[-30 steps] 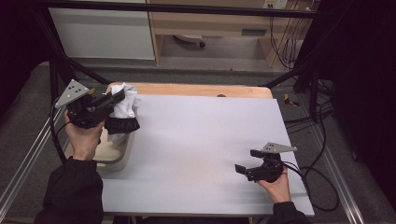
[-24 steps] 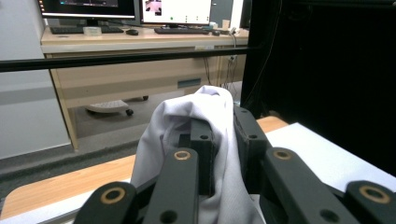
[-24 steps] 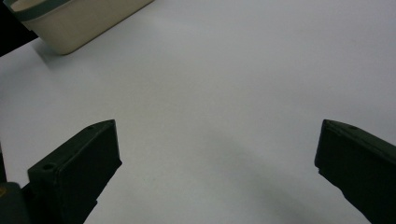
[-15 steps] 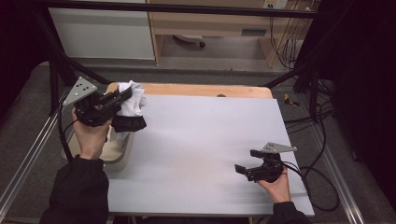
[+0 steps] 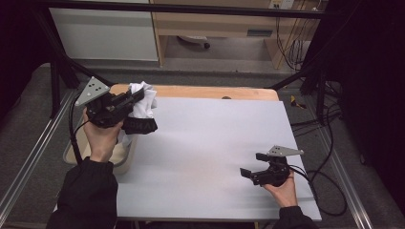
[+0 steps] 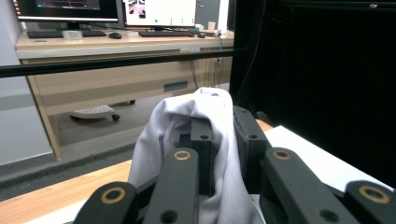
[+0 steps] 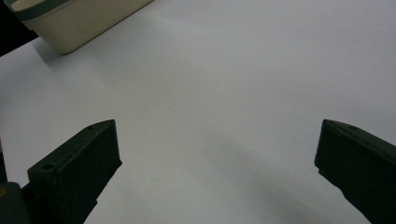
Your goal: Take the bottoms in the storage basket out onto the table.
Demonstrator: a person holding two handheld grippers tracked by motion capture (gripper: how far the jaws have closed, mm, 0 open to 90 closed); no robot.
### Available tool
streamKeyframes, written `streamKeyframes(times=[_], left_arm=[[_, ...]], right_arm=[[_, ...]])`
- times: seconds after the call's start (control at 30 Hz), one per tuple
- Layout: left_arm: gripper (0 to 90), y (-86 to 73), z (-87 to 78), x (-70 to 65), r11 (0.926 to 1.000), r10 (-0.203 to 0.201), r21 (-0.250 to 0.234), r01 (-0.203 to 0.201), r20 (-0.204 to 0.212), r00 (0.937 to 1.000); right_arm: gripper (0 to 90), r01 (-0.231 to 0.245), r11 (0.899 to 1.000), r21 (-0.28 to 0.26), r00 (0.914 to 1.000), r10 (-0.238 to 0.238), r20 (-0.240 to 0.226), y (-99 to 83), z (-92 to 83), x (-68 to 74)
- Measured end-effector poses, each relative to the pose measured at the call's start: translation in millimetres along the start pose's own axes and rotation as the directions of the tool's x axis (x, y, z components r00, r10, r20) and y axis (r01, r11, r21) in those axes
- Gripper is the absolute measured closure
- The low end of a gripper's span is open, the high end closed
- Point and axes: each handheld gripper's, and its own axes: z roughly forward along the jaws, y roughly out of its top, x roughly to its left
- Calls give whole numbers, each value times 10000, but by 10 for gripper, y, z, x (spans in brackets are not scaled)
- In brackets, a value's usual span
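My left gripper [image 5: 137, 97] is shut on a white cloth [image 5: 145, 101] with a dark band [image 5: 139, 126] hanging below it. It holds the cloth in the air over the table's left edge, just above a beige bin [image 5: 123, 156]. In the left gripper view the white cloth [image 6: 187, 114] drapes over and between the black jaws of the left gripper [image 6: 224, 128]. My right gripper [image 5: 251, 165] rests low over the white table sheet [image 5: 215, 133] at the front right. In the right gripper view the right gripper [image 7: 217, 154] has its jaws wide apart with bare sheet between them.
The beige bin [image 7: 79, 18] stands at the table's left edge, partly under my left forearm. A wooden strip [image 5: 210, 92] runs along the table's far edge. Metal frame bars [image 5: 40, 148] flank the table, and cables [image 5: 329, 186] lie off its right side.
My left hand has carried the cloth a little to the right and away from the bin. The right gripper has stayed in place.
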Motion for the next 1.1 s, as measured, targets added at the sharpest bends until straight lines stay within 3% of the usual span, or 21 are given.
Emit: streamKeyframes(times=[1.1], left_arm=[[802,50,279,-382,9997,219,36,-222,844,9962]], right_arm=[[7,27,10000,-63,10000,-27,-29,3,-9,-2]])
